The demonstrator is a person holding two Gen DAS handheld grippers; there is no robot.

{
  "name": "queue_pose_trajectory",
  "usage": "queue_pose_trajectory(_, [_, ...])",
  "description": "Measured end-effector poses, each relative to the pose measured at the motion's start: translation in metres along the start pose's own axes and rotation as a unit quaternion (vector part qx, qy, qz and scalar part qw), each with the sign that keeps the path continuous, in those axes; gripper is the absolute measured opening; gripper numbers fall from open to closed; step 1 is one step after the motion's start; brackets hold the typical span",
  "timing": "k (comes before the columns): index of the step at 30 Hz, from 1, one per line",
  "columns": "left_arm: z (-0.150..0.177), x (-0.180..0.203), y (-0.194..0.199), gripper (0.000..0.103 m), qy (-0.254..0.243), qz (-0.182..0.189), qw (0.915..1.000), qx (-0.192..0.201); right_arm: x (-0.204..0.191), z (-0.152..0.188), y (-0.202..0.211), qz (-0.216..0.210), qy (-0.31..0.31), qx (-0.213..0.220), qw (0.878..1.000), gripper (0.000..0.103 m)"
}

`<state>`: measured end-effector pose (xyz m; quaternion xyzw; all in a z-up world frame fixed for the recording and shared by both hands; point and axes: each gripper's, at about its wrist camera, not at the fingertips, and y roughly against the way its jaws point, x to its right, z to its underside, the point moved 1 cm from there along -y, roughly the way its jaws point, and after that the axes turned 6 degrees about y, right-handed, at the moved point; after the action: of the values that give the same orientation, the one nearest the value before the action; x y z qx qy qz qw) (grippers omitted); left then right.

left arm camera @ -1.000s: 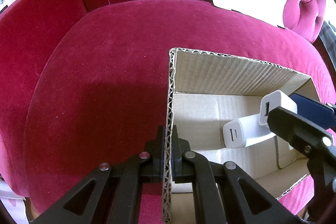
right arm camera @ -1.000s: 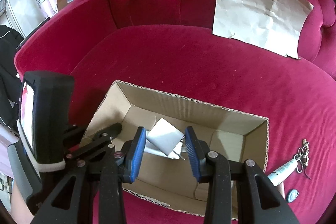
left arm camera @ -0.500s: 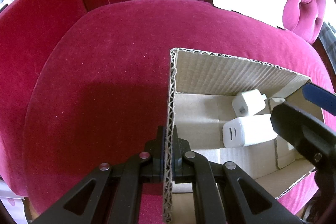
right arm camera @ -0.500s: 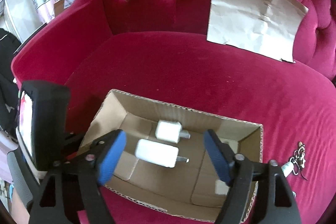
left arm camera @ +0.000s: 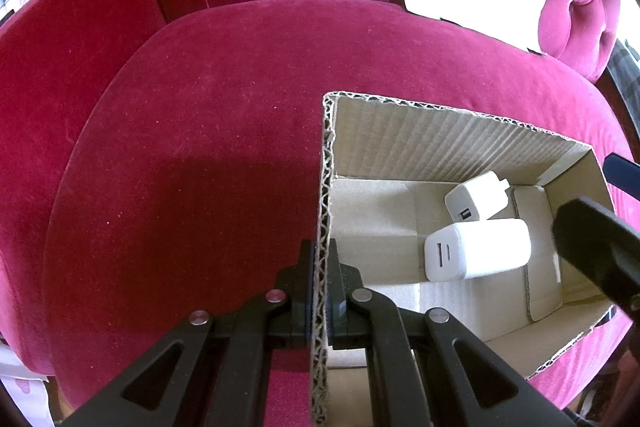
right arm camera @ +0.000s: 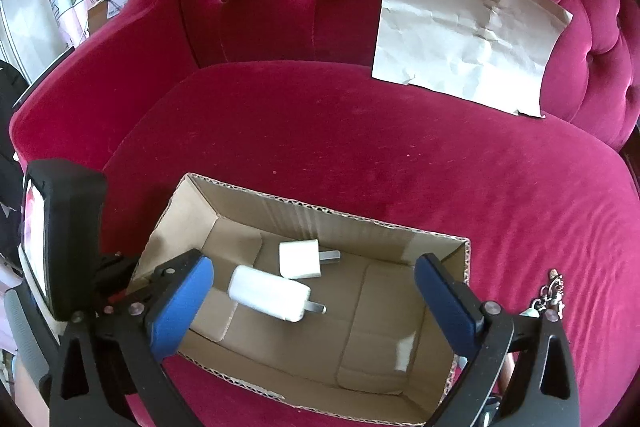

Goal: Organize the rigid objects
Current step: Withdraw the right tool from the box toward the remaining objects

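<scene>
An open cardboard box (right arm camera: 320,211) sits on the red velvet seat. My left gripper (left arm camera: 320,267) is shut on the box's left wall (left arm camera: 326,187), one finger on each side of it. Two white chargers lie on the box floor: a large one (right arm camera: 268,293) (left arm camera: 480,251) and a smaller one (right arm camera: 300,259) (left arm camera: 476,195) just behind it, touching it. My right gripper (right arm camera: 314,267) hovers above the box with its blue-padded jaws opening wide. Nothing is held between them. One black right finger (left arm camera: 592,243) shows at the right edge of the left wrist view.
A crumpled sheet of paper (right arm camera: 468,39) leans on the tufted backrest at the right. A keychain (right arm camera: 552,291) lies on the seat just right of the box. The red seat cushion (right arm camera: 360,139) stretches behind and to the left of the box.
My right gripper opened and let go of the small charger, which now lies in the box behind the large one. The left gripper kept its hold on the box wall.
</scene>
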<state>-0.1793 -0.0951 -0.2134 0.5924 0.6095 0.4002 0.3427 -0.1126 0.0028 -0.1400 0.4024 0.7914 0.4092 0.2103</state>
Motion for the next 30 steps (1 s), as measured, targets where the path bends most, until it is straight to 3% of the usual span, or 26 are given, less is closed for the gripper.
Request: queue_pose_trajectory(30, [-0.002,0.001,0.003,0.005,-0.003,-0.008,1.0000,0.000,0.077,0.018,0.041,0.037,-0.011,0.021,0.999,0.103])
